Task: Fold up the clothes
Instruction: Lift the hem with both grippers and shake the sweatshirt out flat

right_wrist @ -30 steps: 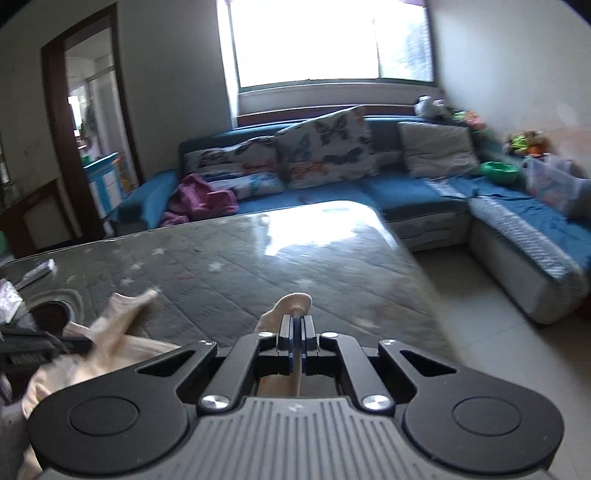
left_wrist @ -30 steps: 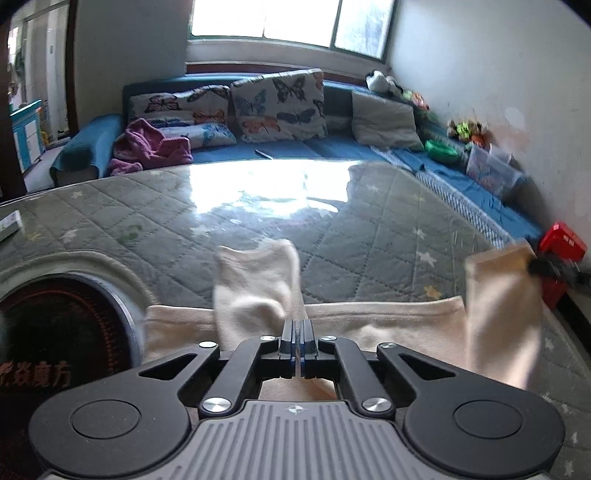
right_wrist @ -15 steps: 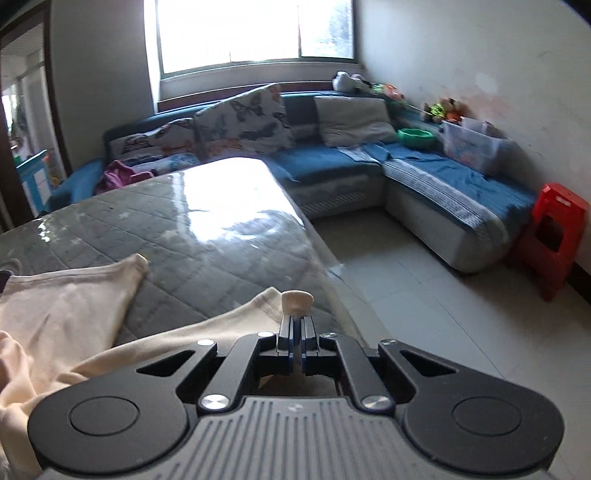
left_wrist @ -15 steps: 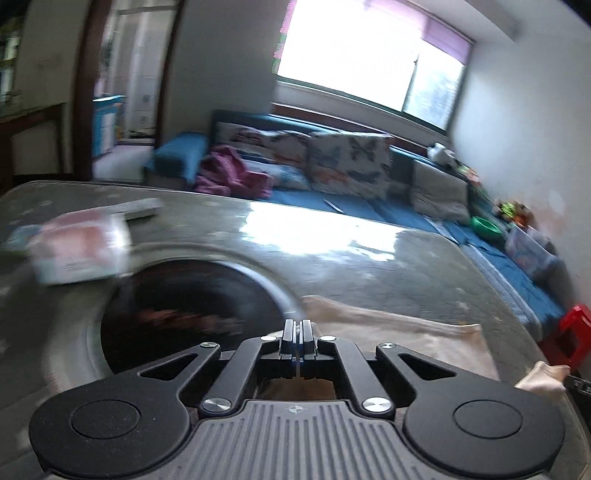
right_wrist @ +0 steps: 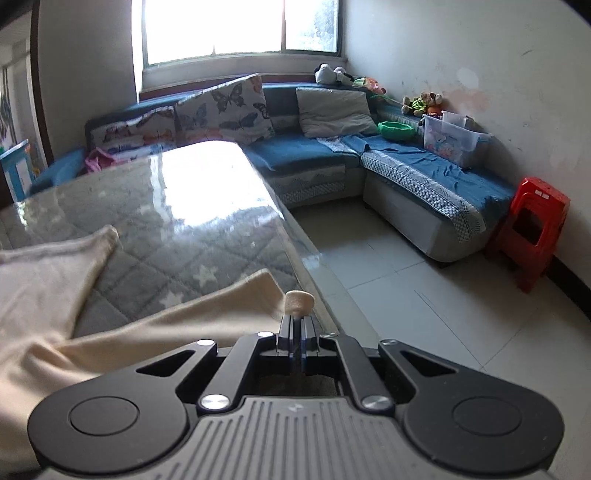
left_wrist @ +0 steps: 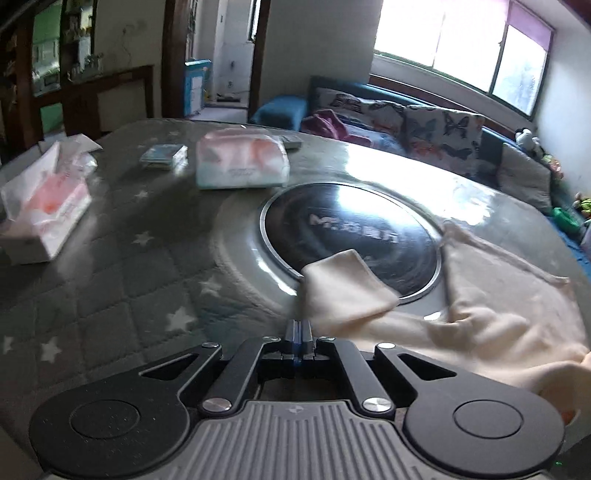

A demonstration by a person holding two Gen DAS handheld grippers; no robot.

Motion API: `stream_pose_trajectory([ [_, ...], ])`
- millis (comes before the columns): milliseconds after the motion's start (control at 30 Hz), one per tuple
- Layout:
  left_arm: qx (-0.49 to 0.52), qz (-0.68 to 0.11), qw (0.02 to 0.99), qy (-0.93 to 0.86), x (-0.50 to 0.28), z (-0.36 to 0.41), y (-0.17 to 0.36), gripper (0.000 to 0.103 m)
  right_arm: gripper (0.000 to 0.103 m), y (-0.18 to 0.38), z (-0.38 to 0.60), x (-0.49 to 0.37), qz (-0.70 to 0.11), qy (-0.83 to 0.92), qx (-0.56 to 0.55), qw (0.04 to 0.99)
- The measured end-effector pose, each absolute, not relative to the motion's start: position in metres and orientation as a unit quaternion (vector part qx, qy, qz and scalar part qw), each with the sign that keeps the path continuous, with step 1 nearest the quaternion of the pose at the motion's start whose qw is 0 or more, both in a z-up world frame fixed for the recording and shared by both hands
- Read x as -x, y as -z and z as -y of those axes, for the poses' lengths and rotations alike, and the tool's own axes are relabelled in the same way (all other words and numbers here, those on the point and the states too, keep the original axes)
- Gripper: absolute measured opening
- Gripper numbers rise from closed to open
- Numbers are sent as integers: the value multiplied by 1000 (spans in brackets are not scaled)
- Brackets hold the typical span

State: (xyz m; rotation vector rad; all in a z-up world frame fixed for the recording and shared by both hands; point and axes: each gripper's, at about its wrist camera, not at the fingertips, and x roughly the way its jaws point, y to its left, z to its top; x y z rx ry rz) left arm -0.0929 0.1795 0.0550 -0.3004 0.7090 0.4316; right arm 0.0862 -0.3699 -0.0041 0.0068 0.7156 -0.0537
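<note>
Left gripper (left_wrist: 300, 325) swings out toward nine o'clock, clamped on a corner of the cream garment (left_wrist: 498, 321); right gripper (right_wrist: 296, 325) pinches the other corner at the table (right_wrist: 207, 221) edge. Cloth's stretched flat, ready for folding.

A home living room is shown. A blue corner sofa (right_wrist: 413, 166) with butterfly-print cushions (right_wrist: 225, 107) is set under a bright window (right_wrist: 236, 27) at twelve o'clock, with soft toys (right_wrist: 423, 103) along its back. A red plastic stool (right_wrist: 528, 236) is seen at three o'clock, and tissue packs (left_wrist: 240, 162) are laid on a quilt-covered table (left_wrist: 122, 266).
</note>
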Motion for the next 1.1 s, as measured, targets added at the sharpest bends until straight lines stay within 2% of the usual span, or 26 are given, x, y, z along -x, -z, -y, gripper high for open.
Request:
stream_pose_trajectory([
  [200, 145, -345, 909, -184, 102, -183, -57, 0, 5, 9, 375, -78, -363, 32, -7, 931],
  [267, 137, -351, 913, -157, 100, -172, -57, 1, 8, 9, 376, -76, -363, 39, -4, 931],
  [500, 109, -364, 925, -13, 81, -110, -58, 4, 13, -12, 368, -65, -328, 26, 9, 944],
  [600, 86, -369, 924, 46, 72, -79, -56, 4, 20, -18, 359, -62, -326, -3, 7, 945],
  [767, 55, -370, 920, 119, 61, -37, -52, 5, 20, -25, 326, -52, -330, -83, 23, 940],
  [867, 35, -371, 918, 138, 55, -21, -49, 21, 21, -28, 309, -48, -333, -124, 29, 934],
  [900, 28, -371, 917, 141, 54, -17, -48, 30, 22, -28, 302, -47, -335, -136, 30, 932],
  [1033, 2, -387, 912, 137, 46, -4, -37, 32, 22, -33, 273, -36, -335, -199, 33, 920],
  [1100, -1, -398, 908, 133, 44, -4, -31, 30, 22, -38, 256, -28, -331, -233, 42, 914],
])
